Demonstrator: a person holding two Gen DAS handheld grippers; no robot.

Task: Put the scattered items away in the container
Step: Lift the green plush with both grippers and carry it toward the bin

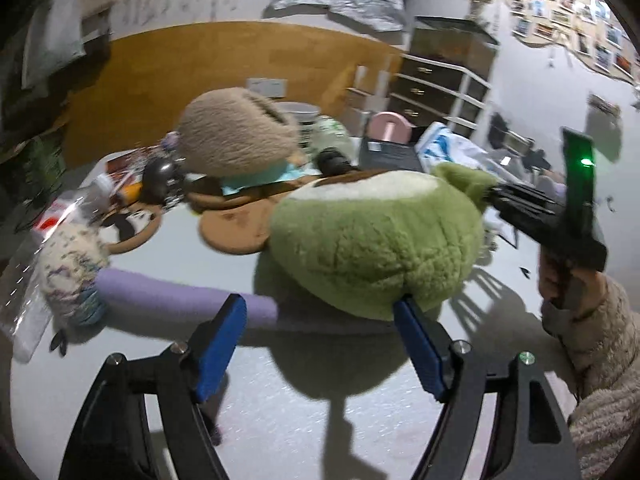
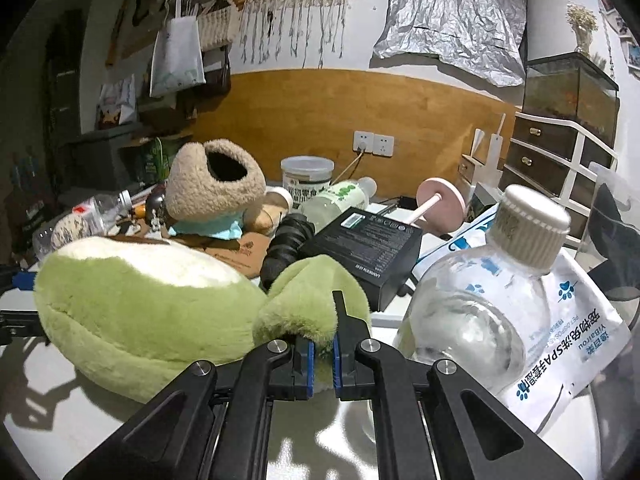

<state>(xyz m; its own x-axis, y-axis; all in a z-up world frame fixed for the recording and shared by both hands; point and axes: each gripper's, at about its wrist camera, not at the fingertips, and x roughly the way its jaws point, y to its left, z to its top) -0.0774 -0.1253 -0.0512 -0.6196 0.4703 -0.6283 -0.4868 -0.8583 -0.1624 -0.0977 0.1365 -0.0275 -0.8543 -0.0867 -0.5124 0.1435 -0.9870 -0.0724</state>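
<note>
A green and white plush toy (image 1: 372,240) is held just above the grey table; it also shows in the right wrist view (image 2: 132,300). My right gripper (image 2: 323,356) is shut on the plush's green ear (image 2: 308,300); it shows in the left wrist view (image 1: 520,204) at the plush's right end. My left gripper (image 1: 320,336) is open, its blue pads (image 1: 218,352) just in front of the plush, one pad touching its near side. A purple tube (image 1: 180,296) with a knitted end (image 1: 68,272) lies on the table to the left. A beige plush (image 1: 236,136) stands behind.
A clear bottle (image 2: 480,304) and a white pouch (image 2: 568,356) lie close on the right. A black box (image 2: 368,248), a pink spool (image 2: 440,200), a jar (image 2: 306,174), cork coasters (image 1: 236,224) and small clutter crowd the back. A drawer unit (image 2: 560,152) stands at right.
</note>
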